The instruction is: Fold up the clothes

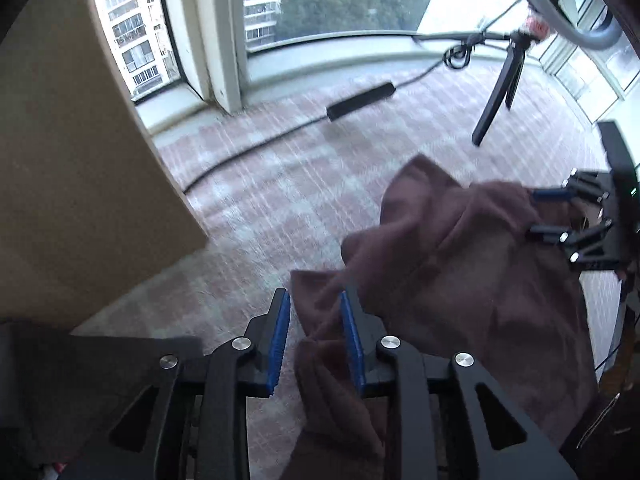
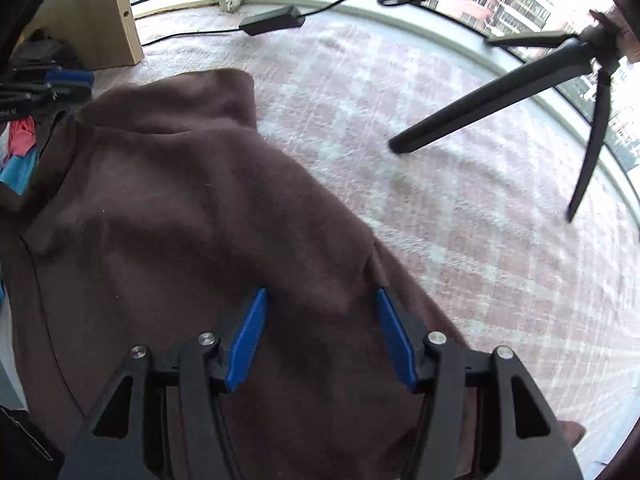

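Brown garment lies bunched on the checked carpet, part of it lifted toward the camera, collar or hem end flopped over at the far side. Left gripper sits low over a twisted strip of the cloth; the strip runs between the blue pads but the jaws are spread a little and the left-hand pad shows a gap, so it reads as not clamped (likely letting go or re-gripping, cannot say which). Right gripper has its jaws spread wider, straddling a flat stretch of fabric near the edge seam; the pads do not seem to press on it, and whether the tips touch it can't be told. In the left wrist view the right gripper shows at the garment's far right end, so the two tools hold opposite ends, probably to stretch and flatten the piece before a fold. Tripod and power brick stand well apart from the cloth, wooden panel at left. Fold looks not yet started
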Tool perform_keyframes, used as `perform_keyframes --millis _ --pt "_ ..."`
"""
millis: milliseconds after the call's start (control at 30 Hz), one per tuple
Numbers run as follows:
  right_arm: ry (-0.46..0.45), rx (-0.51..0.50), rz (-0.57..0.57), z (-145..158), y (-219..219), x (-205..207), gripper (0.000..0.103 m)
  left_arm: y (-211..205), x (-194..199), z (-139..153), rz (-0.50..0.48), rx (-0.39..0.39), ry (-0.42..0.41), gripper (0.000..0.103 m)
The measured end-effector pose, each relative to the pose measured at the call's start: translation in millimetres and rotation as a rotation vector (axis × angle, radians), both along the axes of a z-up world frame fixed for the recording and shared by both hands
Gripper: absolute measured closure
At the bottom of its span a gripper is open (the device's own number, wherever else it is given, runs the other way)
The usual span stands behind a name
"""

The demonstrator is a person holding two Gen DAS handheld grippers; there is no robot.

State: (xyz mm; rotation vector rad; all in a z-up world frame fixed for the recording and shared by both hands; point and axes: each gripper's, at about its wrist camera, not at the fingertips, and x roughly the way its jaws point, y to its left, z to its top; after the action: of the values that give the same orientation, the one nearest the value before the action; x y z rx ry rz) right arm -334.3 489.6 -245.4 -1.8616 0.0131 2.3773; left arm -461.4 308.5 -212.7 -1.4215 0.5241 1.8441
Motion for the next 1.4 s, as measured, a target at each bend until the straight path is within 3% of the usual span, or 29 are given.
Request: perform_keyframes --millis 67,100,133,300,467,567,733,767,800,833,933,1033,1167,1267,1400 --pt "-0.010 -0.007 -0.008 0 6 2 0.047 2 1 -6 0.002 -0.017 -0.009 0.080" --pt "-0.017 -0.019 -0.013 -1 9 2 0.047 4 3 -8 -0.007 -0.023 -0.005 0.091" --pt "-0.024 -0.023 -0.015 -3 11 2 0.047 6 6 -10 -0.017 -0.028 0.000 0.094" --pt "-0.037 -0.025 -0.014 -9 14 2 0.047 14 15 -14 -0.051 -0.053 0.016 0.094" --pt "-0.039 -0.026 -0.009 -9 15 0 0.047 8 8 7 -0.020 0.074 -0.008 0.092" --pt "-0.044 -0.031 -0.002 -10 16 -1 0.047 18 14 4 -0.078 0.051 -0.014 0.082" --pt "-0.046 -0.027 -0.001 -8 19 -5 0.047 26 36 -12 -0.153 0.023 -0.077 0.083" --pt "-0.033 -0.027 -0.010 -3 19 -6 0.051 26 41 -14 -0.168 0.015 -0.070 0.083" --pt "-0.006 -0.039 -0.014 5 17 -7 0.064 26 45 -14 -0.174 0.014 -0.064 0.083" --pt "0.026 -0.067 -0.010 16 14 -10 0.070 26 46 -14 -0.173 0.016 -0.065 0.083" --pt "0.137 -0.194 0.047 46 -9 -34 0.072 25 44 -13 -0.156 0.029 -0.081 0.083" --pt "0.204 -0.292 0.112 53 -51 -69 0.072 24 46 -12 -0.155 0.031 -0.080 0.082" --pt "0.171 -0.334 0.115 25 -103 -135 0.072 17 49 -6 -0.157 0.031 -0.078 0.082" --pt "0.100 -0.311 0.086 0 -105 -148 0.072 6 43 8 -0.130 0.055 -0.057 0.082" --pt "0.110 -0.371 0.044 -6 -101 -144 0.073 7 29 13 -0.090 0.055 -0.021 0.082"
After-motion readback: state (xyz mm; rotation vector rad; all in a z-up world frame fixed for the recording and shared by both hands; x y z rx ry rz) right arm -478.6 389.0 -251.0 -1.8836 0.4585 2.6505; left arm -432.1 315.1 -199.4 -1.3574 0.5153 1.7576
